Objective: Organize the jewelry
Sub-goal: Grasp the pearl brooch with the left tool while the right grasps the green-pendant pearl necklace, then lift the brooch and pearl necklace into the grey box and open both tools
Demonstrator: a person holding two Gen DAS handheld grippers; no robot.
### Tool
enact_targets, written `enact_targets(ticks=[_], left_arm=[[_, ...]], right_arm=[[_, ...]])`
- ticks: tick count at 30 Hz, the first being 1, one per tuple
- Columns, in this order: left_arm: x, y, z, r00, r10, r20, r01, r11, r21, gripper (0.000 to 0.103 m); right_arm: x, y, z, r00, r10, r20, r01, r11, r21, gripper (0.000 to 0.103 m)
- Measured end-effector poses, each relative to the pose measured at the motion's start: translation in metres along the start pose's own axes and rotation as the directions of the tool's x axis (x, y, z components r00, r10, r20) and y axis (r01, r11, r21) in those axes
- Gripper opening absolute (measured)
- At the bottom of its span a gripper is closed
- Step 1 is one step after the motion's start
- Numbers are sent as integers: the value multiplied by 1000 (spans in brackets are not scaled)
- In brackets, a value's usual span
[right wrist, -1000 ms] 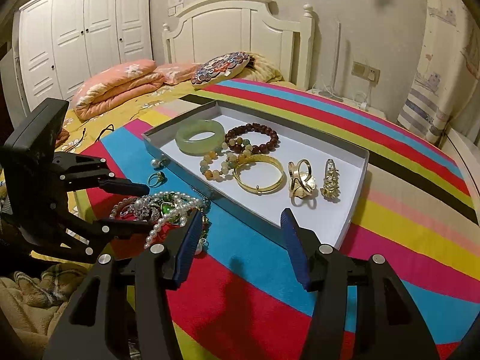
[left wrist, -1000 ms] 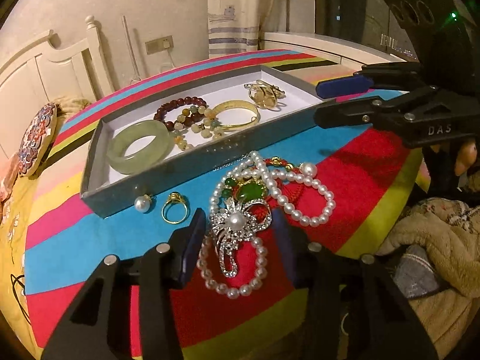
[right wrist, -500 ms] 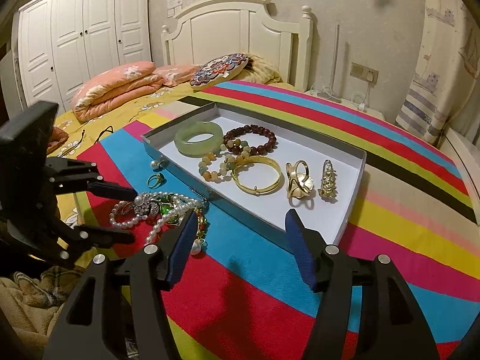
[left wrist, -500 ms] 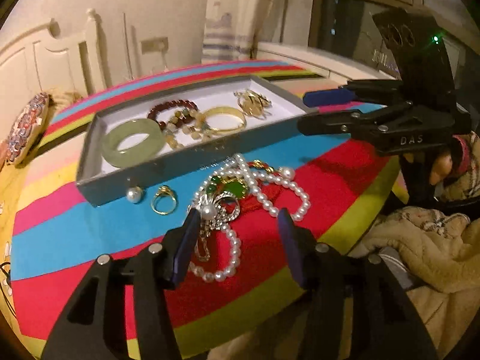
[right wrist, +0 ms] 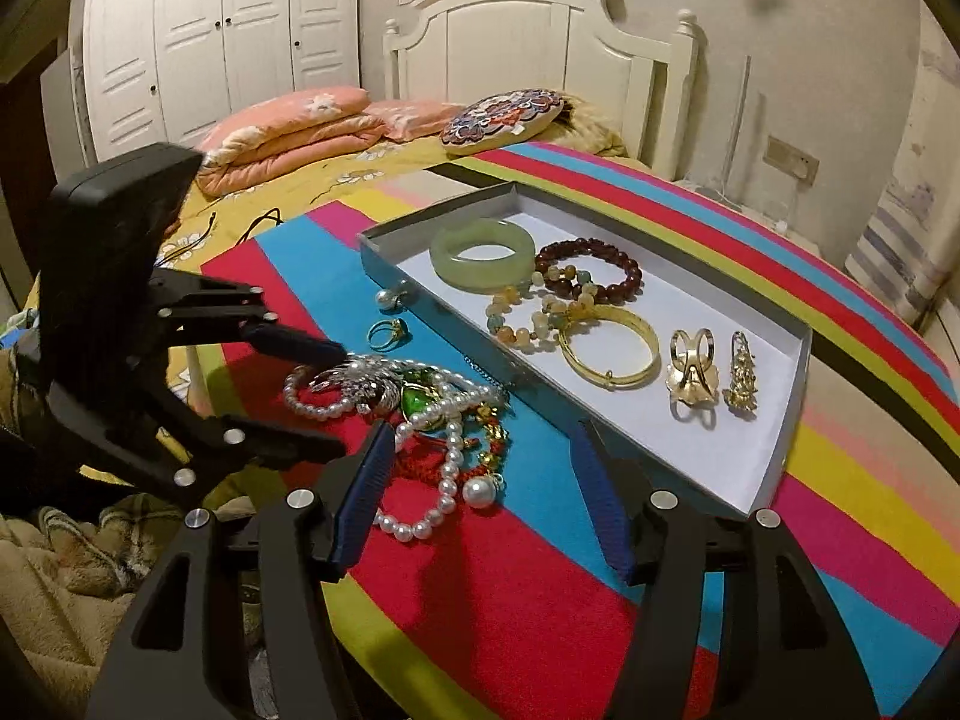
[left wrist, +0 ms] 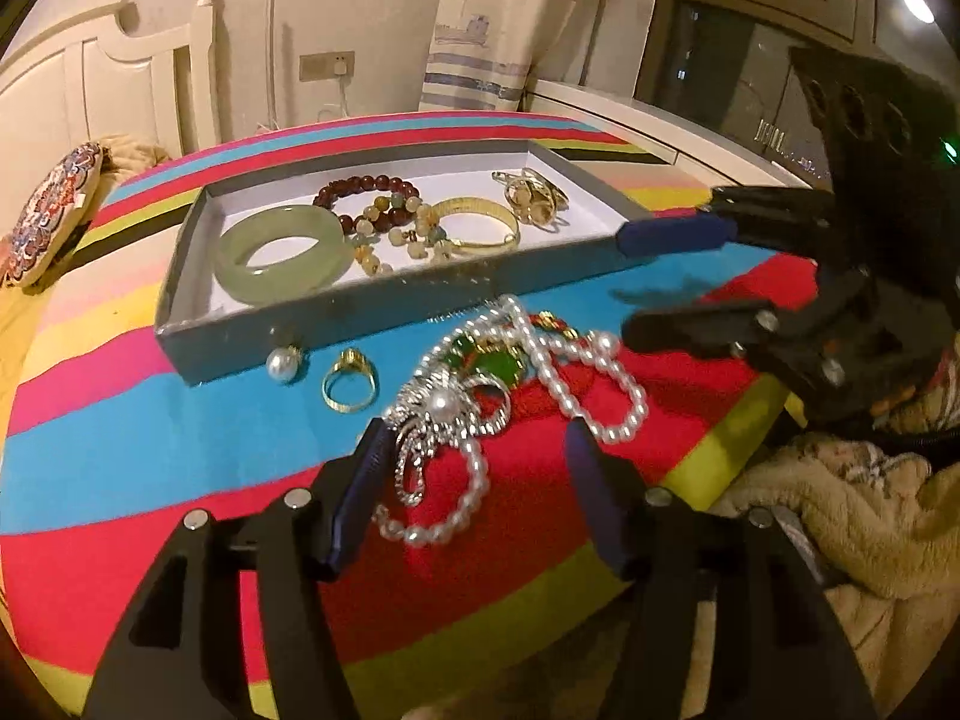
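Note:
A grey tray (left wrist: 336, 306) (right wrist: 774, 450) with a white floor holds a green jade bangle (left wrist: 282, 252) (right wrist: 483, 249), a dark red bead bracelet (right wrist: 591, 270), a gold bangle (right wrist: 609, 348) and gold pieces (right wrist: 693, 381). In front of it lies a tangled heap: a pearl necklace (left wrist: 576, 378) (right wrist: 444, 468), a silver pearl brooch (left wrist: 441, 414) and a green pendant (right wrist: 414, 402). A gold ring (left wrist: 348, 381) (right wrist: 387, 333) and a pearl earring (left wrist: 282, 363) lie beside the tray. My left gripper (left wrist: 474, 480) (right wrist: 324, 396) is open over the brooch. My right gripper (right wrist: 480, 498) (left wrist: 672, 282) is open and empty.
The striped cloth (right wrist: 540, 618) covers the bed's near part. Pink folded quilts (right wrist: 288, 132), a round embroidered cushion (right wrist: 501, 120) and a white headboard (right wrist: 540, 30) lie behind. A beige blanket (left wrist: 840, 516) sits at the right edge.
My left gripper has drawn back and lifted a little from the brooch and pearls. My right gripper has shifted closer to the heap. Both stay open and the jewelry has not moved.

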State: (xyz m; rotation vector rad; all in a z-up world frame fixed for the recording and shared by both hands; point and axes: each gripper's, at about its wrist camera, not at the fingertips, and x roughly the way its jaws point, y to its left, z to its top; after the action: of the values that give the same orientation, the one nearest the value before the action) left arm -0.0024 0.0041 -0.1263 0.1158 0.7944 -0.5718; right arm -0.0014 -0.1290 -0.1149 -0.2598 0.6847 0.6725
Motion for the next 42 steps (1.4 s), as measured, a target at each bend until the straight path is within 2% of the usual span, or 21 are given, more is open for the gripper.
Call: enact_targets(ticks=[2, 4, 5, 10, 14, 18, 22, 25, 32, 34, 35, 37, 42], left_arm=[[4, 2, 5, 1000, -4, -5, 4, 1000, -5, 59], [8, 2, 10, 1000, 15, -10, -15, 1000, 7, 47], [9, 2, 11, 1000, 24, -14, -24, 1000, 15, 45], [7, -7, 8, 998, 55, -8, -54, 996, 64, 45], [-12, -2, 8, 998, 44, 51, -45, 999, 24, 45], [-41, 10, 14, 991, 53, 124, -52, 999, -16, 45], [-65, 26, 18, 979, 86, 186, -73, 994, -75, 45], [-76, 32, 16, 972, 94, 214, -74, 992, -101, 45], [-81, 31, 8, 968, 84, 238, -57, 992, -116, 45], [-82, 29, 7, 966, 83, 244, -56, 992, -114, 45], [-82, 29, 7, 966, 81, 246, -54, 992, -115, 45], [-84, 29, 6, 965, 85, 248, -58, 992, -116, 45], [-91, 32, 6, 960, 99, 263, -69, 990, -121, 45]], right_arm=[[-3, -5, 0, 1000, -15, 8, 15, 1000, 17, 59], [-5, -11, 0, 1000, -21, 15, 20, 999, 42, 59], [-6, -13, -1, 1000, -21, 15, 20, 999, 49, 59], [-2, -11, -2, 1000, -8, 0, 8, 999, 34, 59], [6, 1, -1, 999, 21, -28, -21, 1000, -11, 59], [13, 12, 1, 994, 88, -58, -89, 996, -20, 51], [25, 15, 5, 976, 190, -106, -188, 982, 33, 40], [34, 17, 6, 966, 218, -137, -213, 976, 55, 35], [53, 23, 14, 970, 141, -196, -133, 990, 52, 27], [56, 27, 16, 976, 87, -201, -86, 996, 16, 17], [56, 28, 17, 975, 87, -203, -86, 996, 15, 9], [52, 29, 19, 983, 55, -176, -57, 998, -7, 8], [22, 18, 44, 995, 84, -54, -82, 996, 27, 8]])
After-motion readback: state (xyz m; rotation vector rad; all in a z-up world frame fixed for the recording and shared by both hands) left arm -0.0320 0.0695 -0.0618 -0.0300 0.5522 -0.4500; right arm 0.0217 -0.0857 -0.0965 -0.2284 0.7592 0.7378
